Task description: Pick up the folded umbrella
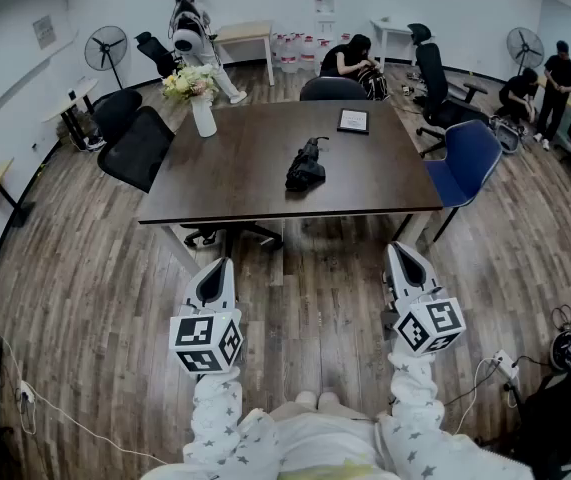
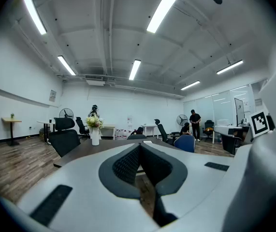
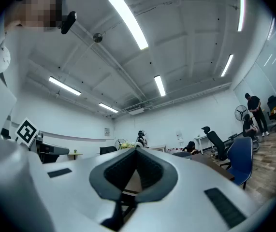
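A black folded umbrella [image 1: 306, 165] lies near the middle of the dark brown table [image 1: 225, 183], its handle pointing away from me. Both grippers hang over the wood floor, well short of the table's near edge. My left gripper [image 1: 216, 268] is shut with nothing in it; in its own view the jaw tips [image 2: 139, 145] meet. My right gripper [image 1: 406, 252] is also shut and empty, its jaw tips [image 3: 136, 149] closed together. The umbrella does not show in either gripper view.
A white vase of flowers [image 1: 199, 96] stands at the table's far left corner, a framed tablet [image 1: 353, 121] at the far right. A blue chair [image 1: 467, 162] stands on the right, black chairs [image 1: 137, 146] on the left. People sit and stand at the back [image 1: 353, 60].
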Demonstrator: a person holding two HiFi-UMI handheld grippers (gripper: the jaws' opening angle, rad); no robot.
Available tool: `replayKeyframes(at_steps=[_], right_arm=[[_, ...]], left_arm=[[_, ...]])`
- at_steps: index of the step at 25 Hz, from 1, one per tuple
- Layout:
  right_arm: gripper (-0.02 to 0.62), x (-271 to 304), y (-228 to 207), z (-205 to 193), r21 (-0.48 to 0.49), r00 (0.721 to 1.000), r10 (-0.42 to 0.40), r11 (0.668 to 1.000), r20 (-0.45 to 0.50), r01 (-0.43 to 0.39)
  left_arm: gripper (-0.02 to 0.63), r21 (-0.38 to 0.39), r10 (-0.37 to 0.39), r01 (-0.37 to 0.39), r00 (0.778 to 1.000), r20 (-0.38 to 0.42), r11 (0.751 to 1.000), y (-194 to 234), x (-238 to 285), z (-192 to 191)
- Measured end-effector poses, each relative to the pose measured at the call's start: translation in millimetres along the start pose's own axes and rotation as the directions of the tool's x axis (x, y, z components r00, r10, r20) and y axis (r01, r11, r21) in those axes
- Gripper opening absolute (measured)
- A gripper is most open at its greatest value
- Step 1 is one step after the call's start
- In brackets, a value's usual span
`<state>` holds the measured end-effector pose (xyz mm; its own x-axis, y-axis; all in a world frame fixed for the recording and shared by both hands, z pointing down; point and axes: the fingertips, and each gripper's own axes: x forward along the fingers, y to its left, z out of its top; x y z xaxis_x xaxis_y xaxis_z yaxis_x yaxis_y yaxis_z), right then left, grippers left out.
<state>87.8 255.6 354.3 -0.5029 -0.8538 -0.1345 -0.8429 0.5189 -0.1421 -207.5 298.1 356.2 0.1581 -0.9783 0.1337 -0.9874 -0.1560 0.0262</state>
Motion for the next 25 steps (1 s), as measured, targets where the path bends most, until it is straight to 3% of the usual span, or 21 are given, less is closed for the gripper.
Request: replayKeyframes(at_steps=[25], right_arm=[[0.021,-11,-50,-1,0.033,1.0,0.013,0.999,0.013,-0.013]], left_arm=[[0.025,0.012,-0.005,0.005,1.0,0.014,1.0,-49,17,-2]])
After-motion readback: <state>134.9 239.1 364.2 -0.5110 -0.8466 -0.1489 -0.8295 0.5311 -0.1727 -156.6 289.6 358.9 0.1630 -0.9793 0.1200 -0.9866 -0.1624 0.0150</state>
